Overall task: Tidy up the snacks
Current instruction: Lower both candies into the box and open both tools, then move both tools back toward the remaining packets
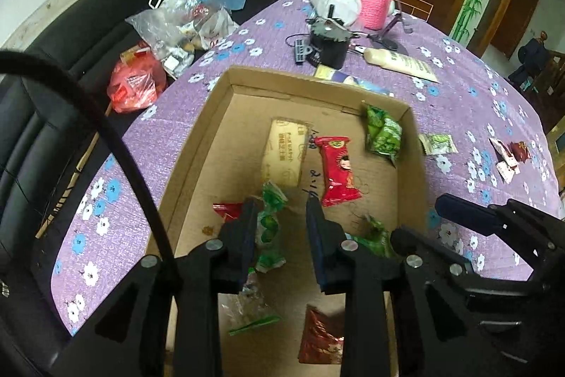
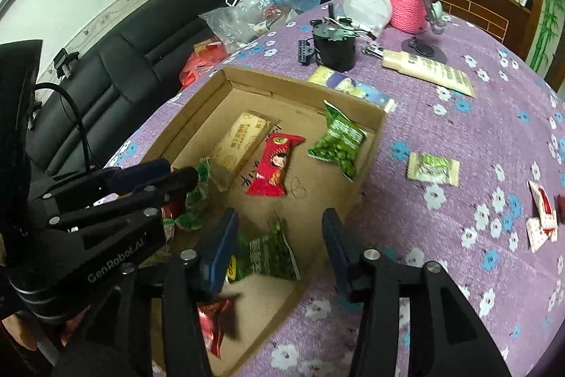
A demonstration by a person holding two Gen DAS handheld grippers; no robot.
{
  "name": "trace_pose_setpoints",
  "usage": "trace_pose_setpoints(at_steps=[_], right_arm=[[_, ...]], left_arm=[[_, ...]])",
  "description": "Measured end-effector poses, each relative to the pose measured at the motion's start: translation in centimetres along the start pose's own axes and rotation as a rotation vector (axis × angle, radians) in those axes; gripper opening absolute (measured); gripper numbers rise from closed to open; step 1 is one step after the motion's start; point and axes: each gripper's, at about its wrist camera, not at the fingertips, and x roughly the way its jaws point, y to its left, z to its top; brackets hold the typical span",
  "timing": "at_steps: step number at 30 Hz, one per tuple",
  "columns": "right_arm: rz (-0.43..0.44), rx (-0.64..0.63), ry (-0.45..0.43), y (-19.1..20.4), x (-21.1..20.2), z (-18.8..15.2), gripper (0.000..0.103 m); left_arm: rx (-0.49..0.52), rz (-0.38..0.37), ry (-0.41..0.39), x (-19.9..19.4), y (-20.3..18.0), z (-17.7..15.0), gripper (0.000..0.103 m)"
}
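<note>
Mostly done: several snack packets (image 2: 272,165) lying in the cardboard box (image 2: 367,147). Left on worktop (image 2: 459,136) at three o'clock: pale green packet (image 2: 433,170), small red-white sachets (image 2: 542,218). Both hand-held grippers, left (image 1: 280,228) and right (image 2: 279,239), parted, gripping nothing.

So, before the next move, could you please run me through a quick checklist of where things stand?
1. Left hand-held gripper released: ok, jaws apart over the cardboard box, green packet between them, unpinched.
2. Right hand-held gripper empty: ok, jaws open, green pea bag lying below.
3. Box upright on the table: ok.
4. All snacks boxed: not ok, pale green packet and red-and-white sachets remain outside.
5. Clear path to them: ok.
</note>
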Motion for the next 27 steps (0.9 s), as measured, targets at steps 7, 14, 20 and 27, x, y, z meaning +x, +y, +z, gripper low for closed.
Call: trace_pose_setpoints(at_steps=[7, 14, 20, 27], right_arm=[[0.002, 0.047, -0.02, -2.4, -2.9, -3.1, 0.064], [-0.08, 0.139, -0.031, -9.2, -6.6, -8.4, 0.067], [-0.205, 0.25, -0.052, -18.3, -9.7, -10.9, 0.067], [-0.254, 0.2, -0.118, -23.8, -9.8, -5.9, 0.072]], left_arm=[[0.014, -0.047, -0.005, -1.5, -3.6, -1.3, 0.036], [0.07, -0.173, 0.023, -1.8, -10.6, -1.9, 0.036], [0.114, -0.167, 0.052, 0.6, -16.2, -0.2, 0.035], [0.13, -0.101, 0.062, 3.1, -19.2, 3.8, 0.035]])
